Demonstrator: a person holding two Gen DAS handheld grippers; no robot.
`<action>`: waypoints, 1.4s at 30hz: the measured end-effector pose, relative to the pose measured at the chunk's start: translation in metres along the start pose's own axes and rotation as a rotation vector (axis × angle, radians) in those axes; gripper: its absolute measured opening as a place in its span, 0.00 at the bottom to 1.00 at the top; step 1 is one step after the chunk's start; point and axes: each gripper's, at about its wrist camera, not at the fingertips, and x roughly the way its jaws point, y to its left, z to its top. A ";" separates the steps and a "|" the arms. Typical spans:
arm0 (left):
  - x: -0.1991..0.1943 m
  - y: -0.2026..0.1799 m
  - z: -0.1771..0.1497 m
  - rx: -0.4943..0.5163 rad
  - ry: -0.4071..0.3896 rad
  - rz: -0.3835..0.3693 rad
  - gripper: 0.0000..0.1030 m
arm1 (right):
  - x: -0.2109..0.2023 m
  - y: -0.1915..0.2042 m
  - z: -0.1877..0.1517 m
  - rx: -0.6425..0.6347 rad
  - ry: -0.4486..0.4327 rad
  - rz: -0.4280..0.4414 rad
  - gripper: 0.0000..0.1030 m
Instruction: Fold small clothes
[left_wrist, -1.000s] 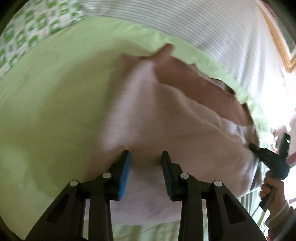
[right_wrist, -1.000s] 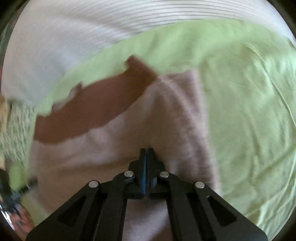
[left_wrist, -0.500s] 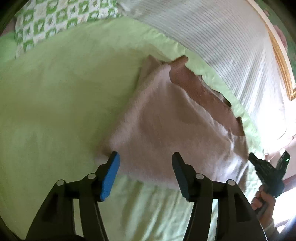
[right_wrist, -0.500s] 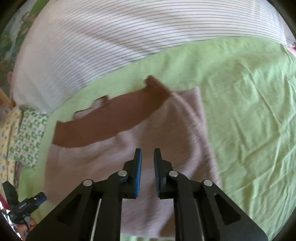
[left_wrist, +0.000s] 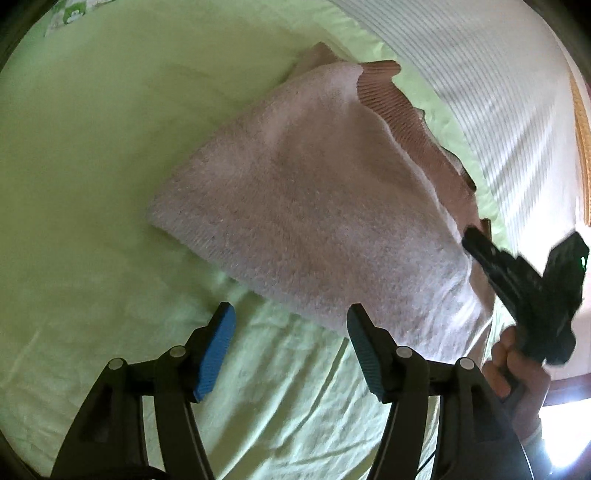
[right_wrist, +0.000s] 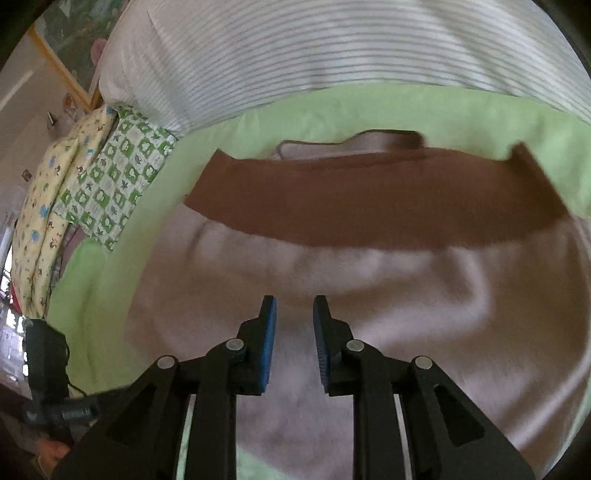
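A fuzzy pale pink garment (left_wrist: 314, 206) with a brown ribbed band (left_wrist: 402, 122) lies folded on the light green sheet (left_wrist: 92, 166). My left gripper (left_wrist: 290, 323) hovers just off the garment's near edge, jaws opening, nothing between them. The right gripper (left_wrist: 469, 236) shows at the right edge of that view, held by a hand (left_wrist: 517, 376). In the right wrist view the pink garment (right_wrist: 424, 314) and its brown band (right_wrist: 369, 203) fill the middle. My right gripper (right_wrist: 294, 308) hangs above the pink cloth, jaws opening with a narrow gap and nothing gripped.
A white striped cover (right_wrist: 332, 48) lies beyond the green sheet (right_wrist: 369, 107). A green-and-white checked cloth (right_wrist: 110, 181) and a yellow printed cloth (right_wrist: 48, 206) sit at the left. The left gripper's body (right_wrist: 48, 373) shows at the lower left there.
Both grippers let go of the pink garment and pulled back from it. The left jaws spread wide; the right jaws went from shut to slightly apart. The garment now lies flat.
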 end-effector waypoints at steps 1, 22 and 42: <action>0.001 0.001 0.001 -0.014 -0.002 -0.005 0.62 | 0.006 -0.001 0.005 0.005 0.008 0.003 0.21; 0.020 -0.014 0.031 -0.139 -0.148 0.028 0.46 | -0.015 -0.059 0.038 0.232 -0.125 -0.038 0.26; -0.044 -0.182 -0.014 0.640 -0.342 -0.025 0.09 | -0.121 -0.120 -0.069 0.438 -0.202 -0.039 0.29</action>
